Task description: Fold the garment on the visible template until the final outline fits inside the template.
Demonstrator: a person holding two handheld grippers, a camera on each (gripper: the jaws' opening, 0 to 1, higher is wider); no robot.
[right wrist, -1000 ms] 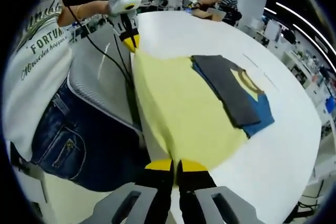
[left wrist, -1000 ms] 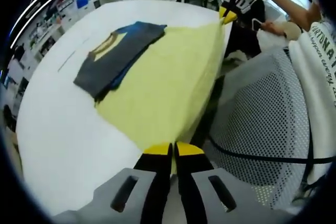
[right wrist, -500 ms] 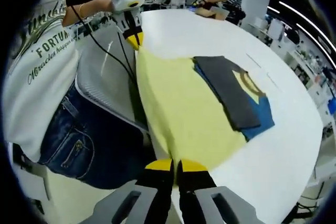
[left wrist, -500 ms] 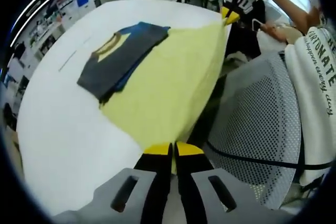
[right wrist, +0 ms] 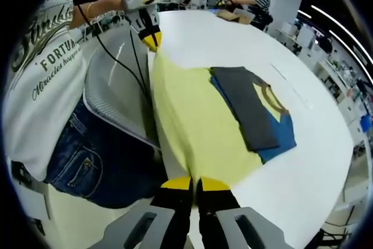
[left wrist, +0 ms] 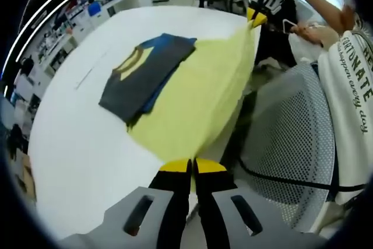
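Lying folded flat on pale yellow cloth sheet (left wrist: 198, 94): grey-and-blue soft garment with yellow neckband (left wrist: 147, 76), well onto white oval desk (left wrist: 81, 144). Sheet's near corners clamped by left gripper (left wrist: 192, 167) and right gripper (right wrist: 193, 183), jaws closed on fabric, edge lifted off desk rim. White perforated mesh chair back (left wrist: 291, 138) beside desk. Open-plan office seen behind. Versus earlier frame, sheet drawn further toward person, garment carried along.

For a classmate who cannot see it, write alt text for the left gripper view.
The left claw, shut on one corner of a yellow sheet, holds it stretched over the edge of a white table while the right claw pinches the far corner. A folded grey and blue T-shirt lies on the sheet's far side; a white mesh chair stands beside the table.
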